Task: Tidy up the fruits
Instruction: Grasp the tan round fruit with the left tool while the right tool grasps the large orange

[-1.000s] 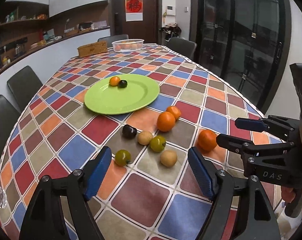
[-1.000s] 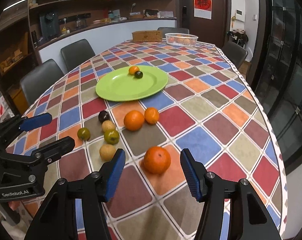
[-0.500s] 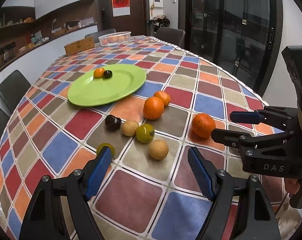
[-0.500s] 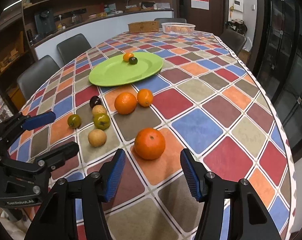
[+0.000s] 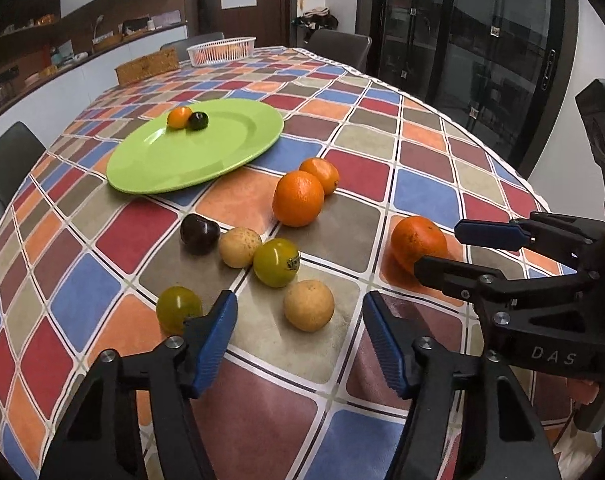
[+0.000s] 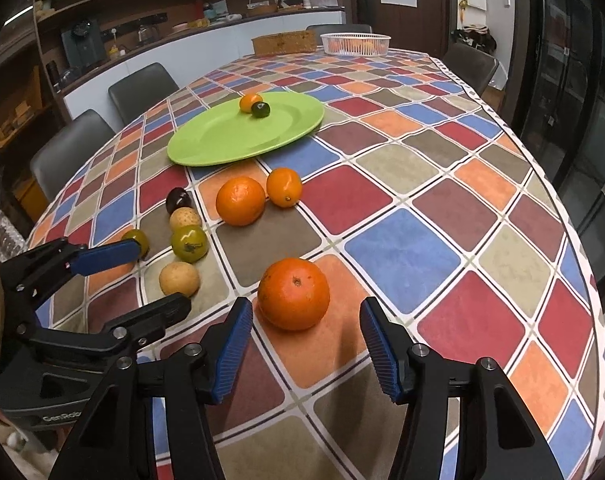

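A: where are both tools at?

B: left tool [image 5: 298, 338] is closing with nothing pinched – a tan fruit [image 5: 309, 310] sits just ahead of its tips. Right tool [image 6: 305, 346] is closing too, the near orange [image 6: 293, 293] just past its pads, untouched.

A: rest?

B: loose fruit mid-tabletop [image 6: 402, 248], two small ones on the green plate [image 6: 222, 142].

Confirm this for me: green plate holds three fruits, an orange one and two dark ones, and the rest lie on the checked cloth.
Not quite. The green plate holds two fruits, not three: one small orange fruit and one dark fruit beside it. The right wrist view shows this plainly, and the left wrist view agrees. The rest do lie on the checked cloth.
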Demonstrator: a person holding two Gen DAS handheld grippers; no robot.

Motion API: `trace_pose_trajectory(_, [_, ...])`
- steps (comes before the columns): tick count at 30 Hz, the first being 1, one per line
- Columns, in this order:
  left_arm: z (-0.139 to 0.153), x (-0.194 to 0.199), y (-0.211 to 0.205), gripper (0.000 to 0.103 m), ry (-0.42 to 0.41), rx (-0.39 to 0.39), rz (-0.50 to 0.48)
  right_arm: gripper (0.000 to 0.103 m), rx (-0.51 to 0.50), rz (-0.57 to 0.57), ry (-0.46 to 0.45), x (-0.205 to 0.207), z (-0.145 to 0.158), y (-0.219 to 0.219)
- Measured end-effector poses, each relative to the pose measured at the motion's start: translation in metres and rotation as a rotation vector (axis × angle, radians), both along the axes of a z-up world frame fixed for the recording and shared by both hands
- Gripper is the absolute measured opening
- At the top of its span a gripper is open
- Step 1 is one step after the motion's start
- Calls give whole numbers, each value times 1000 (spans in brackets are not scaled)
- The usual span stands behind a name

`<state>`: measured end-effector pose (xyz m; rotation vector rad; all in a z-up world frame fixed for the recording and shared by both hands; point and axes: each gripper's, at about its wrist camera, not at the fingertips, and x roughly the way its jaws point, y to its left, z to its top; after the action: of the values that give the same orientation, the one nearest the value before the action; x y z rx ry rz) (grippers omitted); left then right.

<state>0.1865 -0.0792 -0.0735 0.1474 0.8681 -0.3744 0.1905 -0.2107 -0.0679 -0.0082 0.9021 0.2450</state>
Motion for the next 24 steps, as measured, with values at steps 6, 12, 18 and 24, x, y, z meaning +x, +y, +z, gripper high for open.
trace_pose_trajectory(6, [-5, 5, -2, 52, 23, -2, -3, 51, 10, 6, 12, 4, -4, 1])
trace_pose_trajectory(12, [-8, 8, -2, 43, 48, -11, 3, 49, 23, 13, 24, 9, -8, 2])
trace_pose_trajectory(18, [-10, 11, 3, 30, 82, -52, 7, 44, 28, 26, 39, 11, -11, 5])
trace_pose_trajectory(24, [-7, 10, 2, 28, 75, -51, 4, 41, 39, 26, 49, 12, -12, 4])
